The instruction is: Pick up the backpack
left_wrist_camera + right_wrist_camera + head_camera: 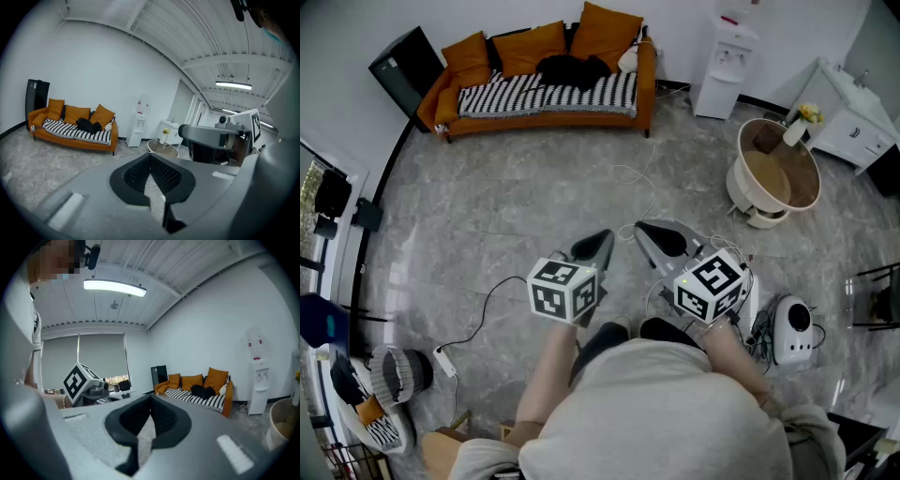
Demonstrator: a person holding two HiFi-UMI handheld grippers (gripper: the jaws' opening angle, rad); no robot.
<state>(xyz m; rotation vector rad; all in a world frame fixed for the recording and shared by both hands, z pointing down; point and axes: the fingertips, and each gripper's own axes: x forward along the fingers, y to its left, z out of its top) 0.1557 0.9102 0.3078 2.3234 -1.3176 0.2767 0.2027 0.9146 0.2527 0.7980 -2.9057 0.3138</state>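
Note:
The black backpack lies on the seat of an orange sofa with a striped cover, at the far side of the room. It also shows in the left gripper view as the backpack and in the right gripper view as the backpack, small and distant in both. My left gripper and right gripper are held side by side in front of the person, over the grey floor and well short of the sofa. Both are shut with nothing between the jaws; the left gripper and the right gripper have their tips touching.
A white water dispenser stands right of the sofa, and a black panel to its left. A round white tub and a white cabinet are at the right. Cables, a power strip and a white appliance lie near the person.

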